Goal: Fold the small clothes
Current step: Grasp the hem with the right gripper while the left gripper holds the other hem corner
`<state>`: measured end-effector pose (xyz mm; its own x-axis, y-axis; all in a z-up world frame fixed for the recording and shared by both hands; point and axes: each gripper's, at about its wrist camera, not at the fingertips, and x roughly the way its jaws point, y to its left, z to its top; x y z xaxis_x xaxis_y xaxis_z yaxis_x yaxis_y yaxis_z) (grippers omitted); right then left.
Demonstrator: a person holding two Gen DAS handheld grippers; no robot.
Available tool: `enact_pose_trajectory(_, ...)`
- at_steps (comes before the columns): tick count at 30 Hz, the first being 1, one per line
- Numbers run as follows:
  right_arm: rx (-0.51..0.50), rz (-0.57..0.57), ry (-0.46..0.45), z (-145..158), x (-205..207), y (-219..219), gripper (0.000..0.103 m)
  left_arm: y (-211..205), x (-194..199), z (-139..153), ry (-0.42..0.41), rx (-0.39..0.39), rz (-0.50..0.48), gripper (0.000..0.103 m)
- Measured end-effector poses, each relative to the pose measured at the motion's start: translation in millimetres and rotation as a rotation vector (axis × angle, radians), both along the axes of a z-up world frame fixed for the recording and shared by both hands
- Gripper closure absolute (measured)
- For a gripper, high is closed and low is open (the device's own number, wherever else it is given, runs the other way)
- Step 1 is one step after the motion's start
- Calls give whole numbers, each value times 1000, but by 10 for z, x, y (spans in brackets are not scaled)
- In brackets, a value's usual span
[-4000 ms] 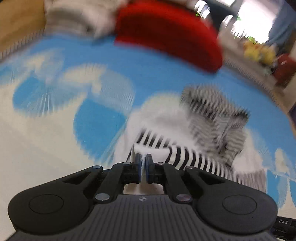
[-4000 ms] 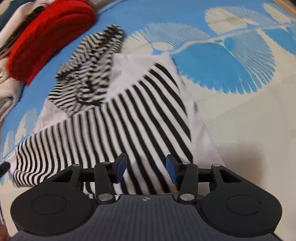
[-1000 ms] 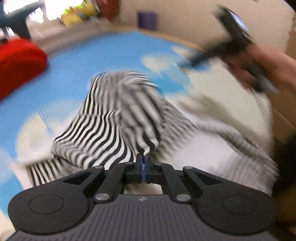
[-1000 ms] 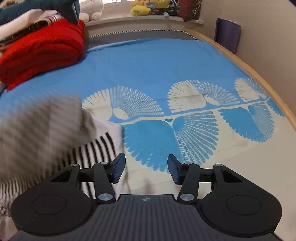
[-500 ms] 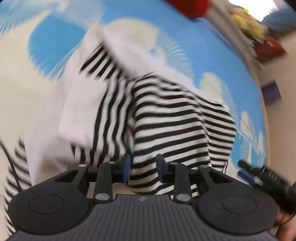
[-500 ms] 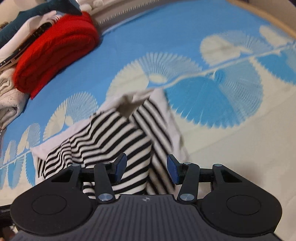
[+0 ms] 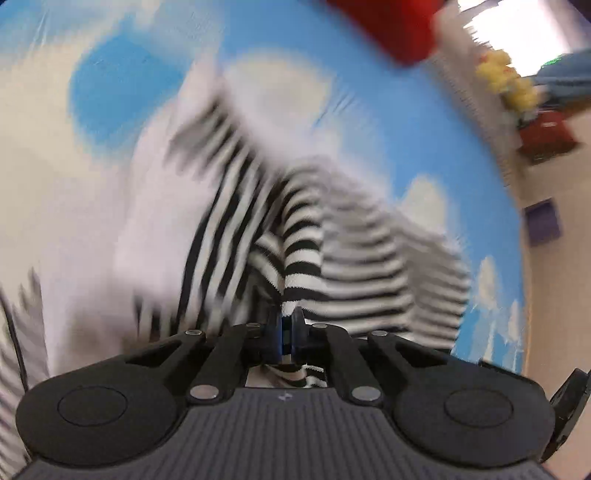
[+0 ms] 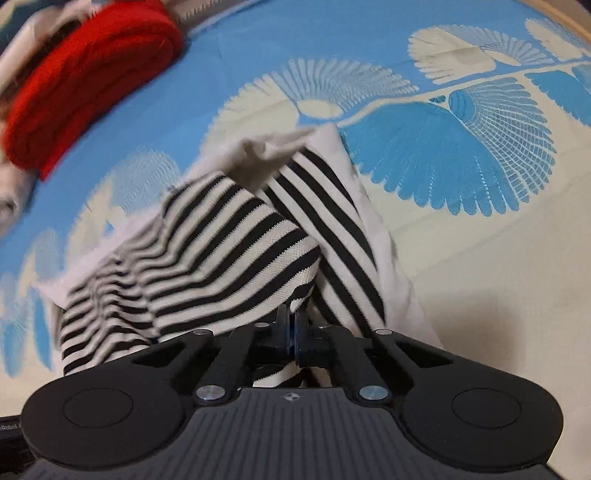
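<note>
Left jaws: the left gripper has its blue pads pressed together on a fold of the striped garment, and the cloth runs between them and out underneath.
Right jaws: the right gripper is pinched on another edge of the striped garment, with a strip of it hanging below the pads.
Garment: black-and-white striped knit with plain white panels, bunched and partly doubled over, lying on the bedspread directly ahead of both grippers.
Surface: blue and cream bedspread with fan-shaped prints; it is smooth to the right of the garment and blue beyond it.
Beyond the garment: a folded red knit sits up and to the left of it in the right wrist view, well apart, with pale cloth just beside it.
Edges: a wooden rim bounds the bedspread far right of the garment.
Room: the left wrist view is blurred; past the garment are yellow toys, a red box and a purple object by a pale wall.
</note>
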<state>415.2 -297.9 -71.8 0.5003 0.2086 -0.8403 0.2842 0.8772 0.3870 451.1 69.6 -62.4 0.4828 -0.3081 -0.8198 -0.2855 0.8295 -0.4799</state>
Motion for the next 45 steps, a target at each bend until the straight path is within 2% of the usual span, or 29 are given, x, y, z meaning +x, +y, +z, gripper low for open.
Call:
enact_pose_trajectory(2,128,-13,-90,202,-71,-58,102,77,-17,288,-160,52,4,99)
enact_pose_trajectory(3,233,-22,-132,285,-118,-113,103,147,-37,384,-212,65,23,100)
enact_pose_trajectory(5,444,-70,-115,236,-185,-246,103,313,-65,428,-239,71,82,99)
enact_pose_trajectory(6,489,-92,-55,143,-211,-293,103,394,-64,388,-217,63,113,99)
enact_pose_trajectory(8,375,-74,93,-29,-224,-284,103,559,-44,177,-95,6,158,99)
enact_pose_trajectory(10,272,-59,210,-208,-239,-259,102,601,6,-119,92,-39,129,98)
enact_pose_trajectory(11,228,-52,232,-247,-246,-245,101,588,21,-278,200,-35,103,93)
enact_pose_trajectory(12,181,-50,229,-230,-241,-215,97,587,9,-354,247,-35,97,90)
enact_pose_trajectory(13,120,-51,207,-166,-222,-188,97,617,-33,-380,246,-53,114,87)
enact_pose_trajectory(14,86,-53,172,-96,-200,-174,96,634,-60,-354,221,-74,137,76)
enact_pose_trajectory(15,67,-52,129,-29,-177,-170,88,647,-76,-297,191,-84,146,64)
enact_pose_trajectory(16,57,-48,101,17,-159,-159,76,655,-81,-234,153,-86,148,57)
enact_pose_trajectory(17,52,-46,80,48,-141,-156,72,646,-82,-176,115,-78,147,47)
enact_pose_trajectory(18,49,-45,65,56,-125,-136,67,631,-79,-152,99,-71,143,44)
enact_pose_trajectory(22,61,-49,111,-136,-84,-74,66,637,-60,-255,131,-91,177,46)
enact_pose_trajectory(23,66,-53,122,-194,-72,-58,66,670,-58,-287,146,-93,187,52)
enact_pose_trajectory(24,70,-54,130,-229,-66,-59,69,667,-74,-329,158,-97,188,67)
enact_pose_trajectory(25,78,-50,120,-233,-61,-41,85,655,-76,-362,162,-107,181,78)
enact_pose_trajectory(26,110,-46,97,-209,-58,-20,95,655,-82,-350,153,-114,173,96)
enact_pose_trajectory(27,168,-60,54,-174,-50,-32,97,641,-79,-306,131,-104,170,98)
enact_pose_trajectory(30,327,-98,-128,43,-85,-108,97,593,-113,18,-34,-57,146,99)
enact_pose_trajectory(32,334,-134,-166,100,-91,-183,98,574,-136,163,-103,-34,138,99)
enact_pose_trajectory(33,305,-165,-118,45,-80,-235,98,563,-127,155,-92,-19,134,99)
enact_pose_trajectory(36,175,-225,104,-269,-42,-322,96,558,-101,-149,105,-2,138,99)
enact_pose_trajectory(38,138,-226,157,-342,-20,-290,88,572,-116,-305,198,-4,159,94)
enact_pose_trajectory(39,98,-226,140,-270,-13,-258,77,582,-118,-286,195,0,160,88)
enact_pose_trajectory(42,-91,-187,-4,87,-13,-104,72,522,-101,23,57,88,138,83)
enact_pose_trajectory(43,-124,-170,-56,186,-23,-58,66,493,-103,110,5,119,126,83)
enact_pose_trajectory(45,-89,-115,-128,266,-22,18,62,428,-87,209,-73,111,84,83)
